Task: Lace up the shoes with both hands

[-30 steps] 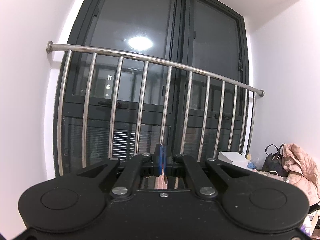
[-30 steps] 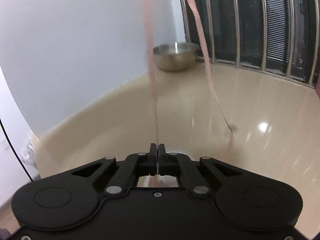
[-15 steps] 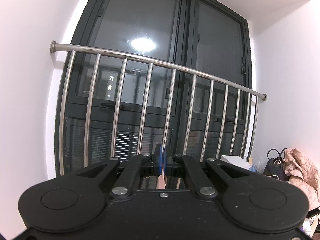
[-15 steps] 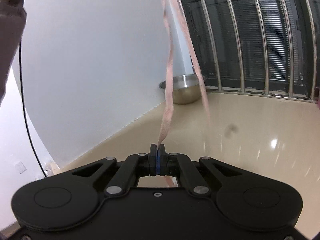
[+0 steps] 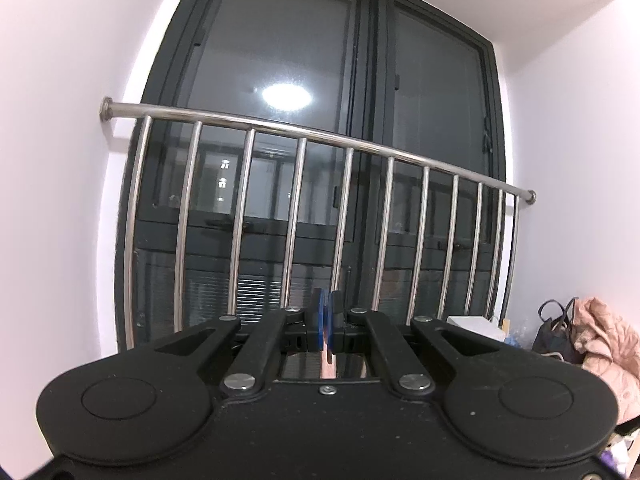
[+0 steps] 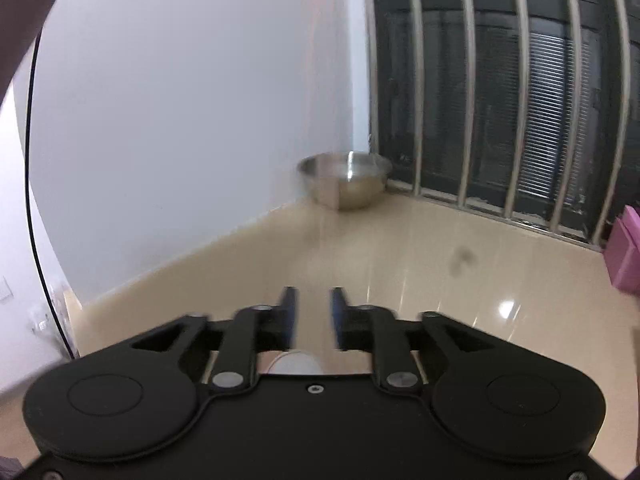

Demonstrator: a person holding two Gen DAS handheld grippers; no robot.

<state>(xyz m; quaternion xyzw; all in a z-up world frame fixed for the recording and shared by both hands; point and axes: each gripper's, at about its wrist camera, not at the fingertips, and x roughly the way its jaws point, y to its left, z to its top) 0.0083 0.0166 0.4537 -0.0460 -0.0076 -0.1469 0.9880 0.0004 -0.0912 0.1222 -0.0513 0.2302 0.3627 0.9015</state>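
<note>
Left tool (image 5: pixel 328 303) is pointing pretty much straight at a tall dark window (image 5: pixel 340 128) with a steel railing (image 5: pixel 304 132) across the front of it. Its blue pads are pinched together on a pink shoelace (image 5: pixel 328 354), and you can see a short strip of it hanging just behind the pads in the gap of the tool body. So that one has a firm hold of the lace.

Right tool (image 6: pixel 313 312) is tilted down toward a glossy beige floor (image 6: pixel 400 252). Its jaws are opening, there's a clear gap between the two blue pads and nothing is pinched in there. A very faint, smeared pinkish streak runs down the wall corner toward the floor in front of it, probably the lace, but it's too blurry to be sure.

Other stuff in the right view: a steel bowl (image 6: pixel 345 178) sits on the floor in the corner, right where the wall meets the window bars. A pink box (image 6: pixel 627 252) pokes in at the right edge, and a thin black cable (image 6: pixel 34 152) curves down the left side next to a bit of sleeve (image 6: pixel 20 8) at the top corner.

In the left view, over in the right corner, there's a pile of pink clothing (image 5: pixel 604 340), a dark bag (image 5: pixel 554 330) beside it and a white box (image 5: pixel 474 326).

No shoe shows in either view, so the lace is the only task item I can place.
</note>
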